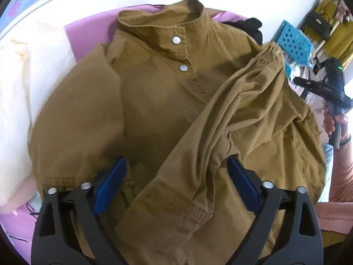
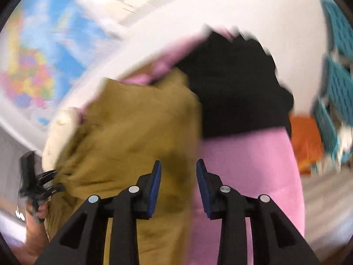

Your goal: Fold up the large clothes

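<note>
A mustard-brown jacket with a stand collar and two metal snaps lies front up on the pink surface. One sleeve lies diagonally across its front. My left gripper hovers over the jacket's lower part, jaws wide open, with the sleeve fabric below them and the pads clear of it. My right gripper is open with nothing between its blue pads, above the jacket's edge and the pink surface. That view is blurred. The left wrist view shows the right gripper in a hand at the right.
A cream cloth lies left of the jacket. A black garment sits beyond the jacket's far right corner. Blue perforated baskets stand off to the right, with something orange on the floor. A colourful map hangs on the wall.
</note>
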`<state>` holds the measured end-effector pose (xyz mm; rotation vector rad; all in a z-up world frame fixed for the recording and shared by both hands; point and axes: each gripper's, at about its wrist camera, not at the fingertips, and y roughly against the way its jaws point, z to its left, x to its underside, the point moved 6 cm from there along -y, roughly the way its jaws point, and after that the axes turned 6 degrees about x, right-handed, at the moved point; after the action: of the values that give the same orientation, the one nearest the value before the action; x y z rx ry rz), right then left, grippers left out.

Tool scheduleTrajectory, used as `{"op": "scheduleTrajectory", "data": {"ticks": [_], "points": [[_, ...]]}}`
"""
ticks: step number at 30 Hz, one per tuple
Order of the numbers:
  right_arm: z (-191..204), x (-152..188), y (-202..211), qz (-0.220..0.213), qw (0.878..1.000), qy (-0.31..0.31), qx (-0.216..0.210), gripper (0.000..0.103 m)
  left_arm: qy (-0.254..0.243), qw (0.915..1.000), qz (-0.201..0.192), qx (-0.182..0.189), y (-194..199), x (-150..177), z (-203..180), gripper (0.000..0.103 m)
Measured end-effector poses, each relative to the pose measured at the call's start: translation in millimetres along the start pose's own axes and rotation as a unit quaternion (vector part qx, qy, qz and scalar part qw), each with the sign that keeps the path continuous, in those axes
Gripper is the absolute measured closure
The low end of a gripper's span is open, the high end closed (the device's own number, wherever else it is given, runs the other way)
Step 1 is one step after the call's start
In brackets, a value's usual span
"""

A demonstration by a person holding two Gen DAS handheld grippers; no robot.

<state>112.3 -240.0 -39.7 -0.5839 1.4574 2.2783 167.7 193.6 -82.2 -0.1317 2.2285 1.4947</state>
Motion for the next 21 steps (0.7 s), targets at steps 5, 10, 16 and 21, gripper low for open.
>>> {"op": "scheduleTrajectory", "data": {"ticks": [5, 10, 16, 21], "points": [[105, 6, 6, -0.014, 0.986, 0.159, -0.047, 0.058, 0.007, 0.9996, -0.010, 0.025, 10, -8, 7, 0.037], [169, 39, -64, 0.068, 0.962, 0.262, -0.047, 0.056, 0.027, 0.9993, -0.024, 0.014, 16, -24, 17, 0.066], [136, 54, -111, 0.122, 0.963, 0.239, -0.003, 0.071, 0.028, 0.9953, -0.081, -0.043, 57, -17, 23, 0.030], [130, 46, -87, 0.119, 0.968, 0.221, -0.003, 0.060, -0.054, 0.9892, -0.079, -0.111, 78, 35, -4, 0.015]]}}
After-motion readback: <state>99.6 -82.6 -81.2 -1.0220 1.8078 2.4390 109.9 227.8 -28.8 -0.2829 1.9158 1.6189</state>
